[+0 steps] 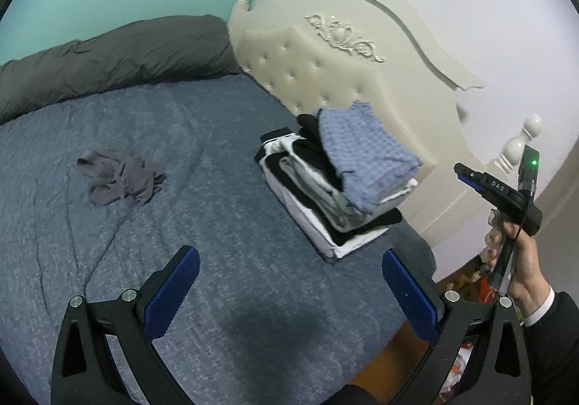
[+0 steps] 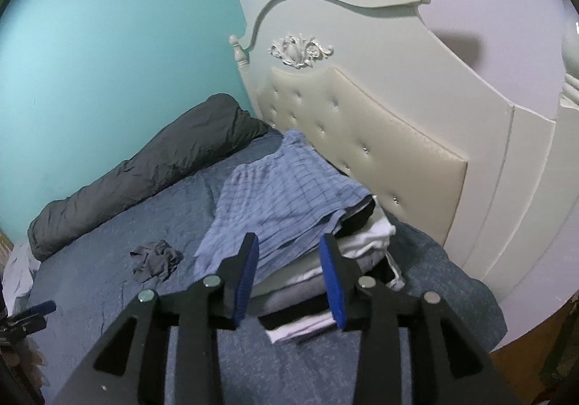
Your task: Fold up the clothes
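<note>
At the bottom of the left wrist view our left gripper (image 1: 289,296) hangs over the blue bedspread (image 1: 181,159) with its jaws spread wide and nothing between them. In the right wrist view our right gripper (image 2: 289,275) stands partly open at lower centre; its blue pads (image 2: 333,278) frame the near edge of the stack of folded clothes (image 2: 307,282) without pressing on it, so it holds nothing. At the right edge of the left view we see our right hand (image 1: 521,260) gripping its handle. The blue checked garment (image 1: 365,155) lies on top of the stack, just beside the cream headboard (image 1: 325,72). Left of centre, well apart, a crumpled grey garment (image 1: 119,177) lies unfolded. Along the upper left rests a dark grey rolled duvet (image 1: 108,61)
</note>
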`<state>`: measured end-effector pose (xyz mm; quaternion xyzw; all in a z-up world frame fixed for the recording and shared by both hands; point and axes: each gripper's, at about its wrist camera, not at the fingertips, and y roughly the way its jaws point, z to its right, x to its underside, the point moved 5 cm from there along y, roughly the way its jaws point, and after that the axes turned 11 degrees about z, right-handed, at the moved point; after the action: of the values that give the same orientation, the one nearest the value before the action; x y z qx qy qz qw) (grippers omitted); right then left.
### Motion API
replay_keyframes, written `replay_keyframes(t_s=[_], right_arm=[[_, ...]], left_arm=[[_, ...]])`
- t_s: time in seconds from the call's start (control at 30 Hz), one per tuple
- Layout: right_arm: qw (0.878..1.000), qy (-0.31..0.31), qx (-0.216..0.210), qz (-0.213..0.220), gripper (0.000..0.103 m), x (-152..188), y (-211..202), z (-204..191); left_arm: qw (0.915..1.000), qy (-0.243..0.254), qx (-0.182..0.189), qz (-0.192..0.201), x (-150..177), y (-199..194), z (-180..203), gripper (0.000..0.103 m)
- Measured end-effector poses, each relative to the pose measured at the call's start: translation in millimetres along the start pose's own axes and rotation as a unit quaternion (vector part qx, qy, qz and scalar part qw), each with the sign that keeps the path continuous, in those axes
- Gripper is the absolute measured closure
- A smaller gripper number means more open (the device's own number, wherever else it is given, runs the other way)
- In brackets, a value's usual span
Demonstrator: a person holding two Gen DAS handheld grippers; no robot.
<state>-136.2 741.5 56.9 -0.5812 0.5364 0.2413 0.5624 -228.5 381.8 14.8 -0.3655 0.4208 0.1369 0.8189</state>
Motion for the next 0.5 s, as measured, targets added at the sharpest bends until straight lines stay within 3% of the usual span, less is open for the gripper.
replay_keyframes(t_s=[0.07, 0.13, 0.5], right_arm=[[1.000, -0.001, 0.005, 0.004, 0.064, 3.3, -10.8, -5.0], [1.000, -0.006, 0.008, 0.006, 0.054, 7.6, -21.1, -11.3], [0.999, -0.034, 0.019, 0.020, 0.045, 34.3, -78.7, -47.7]], left_arm=[[1.0000, 0.006, 0.003, 0.001, 0.2, -3.0, 7.5, 0.000], [0.9999, 0.011, 0.005, 0.002, 0.6, -6.0, 13.4, 0.000], [0.9993, 0.033, 0.017, 0.011, 8.2, -24.5, 40.9, 0.000]])
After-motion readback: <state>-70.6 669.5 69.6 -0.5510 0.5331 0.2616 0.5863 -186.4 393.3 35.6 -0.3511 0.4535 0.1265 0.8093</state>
